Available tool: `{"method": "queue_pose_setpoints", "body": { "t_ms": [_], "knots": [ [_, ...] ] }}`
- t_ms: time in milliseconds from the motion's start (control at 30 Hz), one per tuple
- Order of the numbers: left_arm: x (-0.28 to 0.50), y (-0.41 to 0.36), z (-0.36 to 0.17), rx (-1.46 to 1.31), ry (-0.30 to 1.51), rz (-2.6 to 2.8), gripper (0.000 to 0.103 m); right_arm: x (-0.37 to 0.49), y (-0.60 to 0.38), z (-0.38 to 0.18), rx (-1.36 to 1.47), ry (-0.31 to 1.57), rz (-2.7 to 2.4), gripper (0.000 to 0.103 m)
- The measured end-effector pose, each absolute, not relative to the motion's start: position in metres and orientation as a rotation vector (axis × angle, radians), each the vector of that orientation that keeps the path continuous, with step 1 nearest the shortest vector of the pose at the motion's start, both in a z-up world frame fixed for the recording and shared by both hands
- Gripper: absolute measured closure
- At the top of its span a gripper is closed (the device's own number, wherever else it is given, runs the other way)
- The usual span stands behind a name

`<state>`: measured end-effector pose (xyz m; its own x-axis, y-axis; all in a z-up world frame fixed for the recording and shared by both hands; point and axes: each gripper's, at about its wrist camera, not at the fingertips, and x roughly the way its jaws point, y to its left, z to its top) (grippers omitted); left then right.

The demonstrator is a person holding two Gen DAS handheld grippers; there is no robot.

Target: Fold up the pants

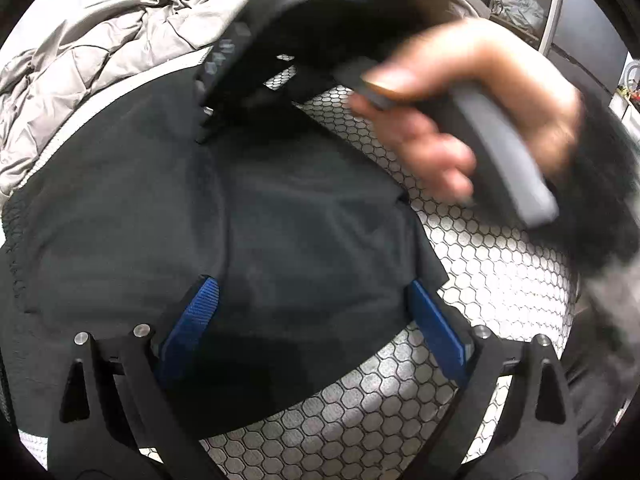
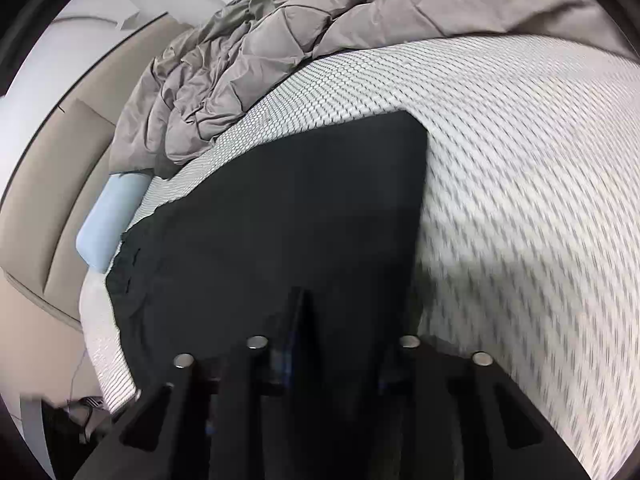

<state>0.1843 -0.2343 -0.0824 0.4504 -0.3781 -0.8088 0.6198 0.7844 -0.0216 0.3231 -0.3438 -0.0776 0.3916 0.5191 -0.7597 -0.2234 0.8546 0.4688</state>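
Black pants lie spread flat on a bed with a white honeycomb-patterned cover. My left gripper stands wide open low over their near edge; its blue fingers straddle the cloth without pinching it. A hand holds my right gripper, blurred, with its tips down on the pants at the far side. In the right wrist view the pants fill the middle. The right gripper has its dark fingers drawn narrow and lost against the black cloth, so a grip is unclear.
A crumpled grey quilted duvet is heaped at the far end of the bed. A light blue pillow lies by the beige padded headboard. A shelf unit stands beyond the bed at the upper right.
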Motion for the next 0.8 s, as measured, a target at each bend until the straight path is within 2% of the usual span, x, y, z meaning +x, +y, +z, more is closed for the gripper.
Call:
{"method": "queue_pose_setpoints", "body": {
  "t_ms": [300,367,433,467,600,667,733,800],
  "knots": [
    [0.183,-0.227,-0.088,0.291,0.908,-0.653,0.006,0.42,-0.333,-0.074,0.271,1.025,0.421,0.083],
    [0.185,-0.226,-0.088,0.278,0.91,-0.664,0.004,0.424,-0.336,-0.073,0.299,1.015,0.429,0.078],
    [0.187,-0.223,-0.088,0.263,0.909,-0.676,0.003,0.414,-0.348,-0.074,0.4,1.044,0.454,0.056],
    [0.188,-0.222,-0.087,0.255,0.907,-0.681,0.003,0.399,-0.359,-0.077,0.489,1.061,0.492,0.052],
    [0.186,-0.22,-0.085,0.255,0.899,-0.667,0.003,0.336,-0.383,-0.081,0.641,1.036,0.515,0.051],
    [0.183,-0.221,-0.086,0.27,0.896,-0.649,0.003,0.311,-0.388,-0.085,0.689,1.026,0.508,0.059],
    [0.18,-0.222,-0.086,0.277,0.892,-0.637,0.003,0.306,-0.385,-0.083,0.651,1.028,0.448,0.089],
    [0.176,-0.223,-0.086,0.278,0.888,-0.633,0.003,0.309,-0.378,-0.073,0.613,0.979,0.427,0.096]
  ]
}}
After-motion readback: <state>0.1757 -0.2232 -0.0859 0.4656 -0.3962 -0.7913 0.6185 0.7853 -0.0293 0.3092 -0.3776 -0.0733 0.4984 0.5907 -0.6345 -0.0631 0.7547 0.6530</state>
